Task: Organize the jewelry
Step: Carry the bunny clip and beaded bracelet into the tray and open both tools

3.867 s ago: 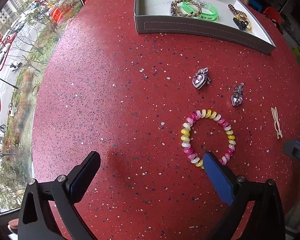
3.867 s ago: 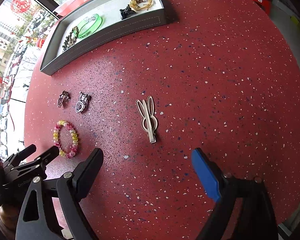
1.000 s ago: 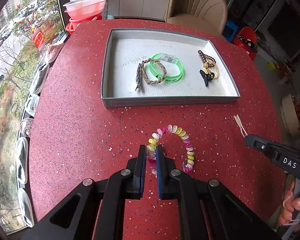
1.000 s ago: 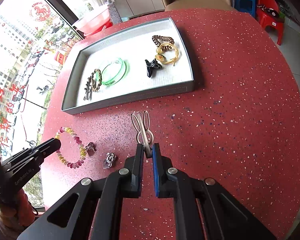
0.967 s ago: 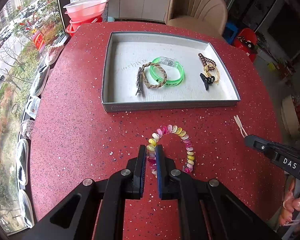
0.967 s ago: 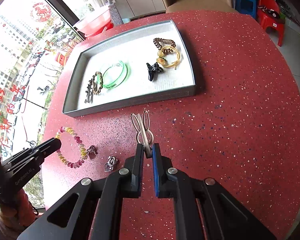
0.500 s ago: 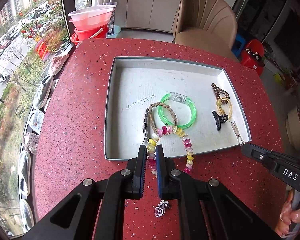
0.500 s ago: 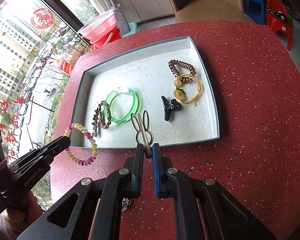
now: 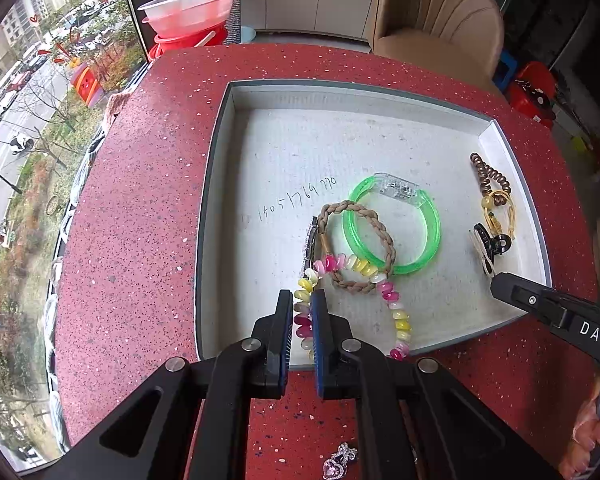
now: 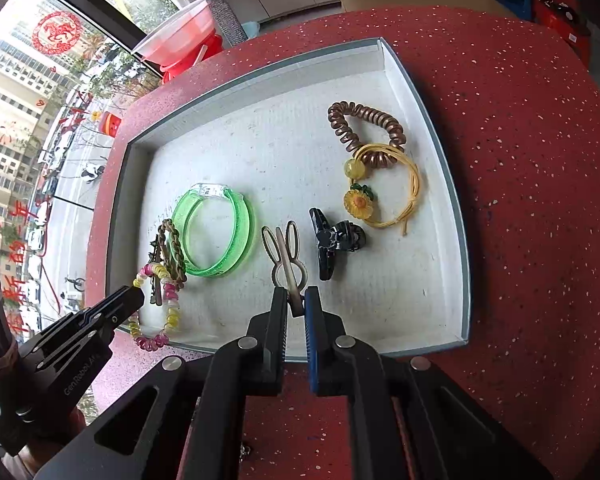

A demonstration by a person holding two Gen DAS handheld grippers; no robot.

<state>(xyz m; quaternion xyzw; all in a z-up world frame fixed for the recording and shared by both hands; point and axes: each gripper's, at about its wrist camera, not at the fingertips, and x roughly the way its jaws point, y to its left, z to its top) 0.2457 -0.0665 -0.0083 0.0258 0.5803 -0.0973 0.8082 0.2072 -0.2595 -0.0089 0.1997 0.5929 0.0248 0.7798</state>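
Only the left wrist view shows a heart pendant (image 9: 337,467) on the red surface (image 9: 140,208) before the tray (image 9: 216,160). The left claw (image 9: 302,308) is pinched nearly closed on the beaded bracelet (image 9: 396,312), hanging over the tray's near left part, beside the braided bracelet (image 9: 356,248) and green bangle (image 9: 396,228). Bare floor lies left of them, bearing handwritten digits (not fully legible). The right claw (image 10: 296,304), marked "DAS", grips the bunny hair clip (image 10: 286,256) between bangle and black claw clip (image 10: 334,240); the far tray is open.
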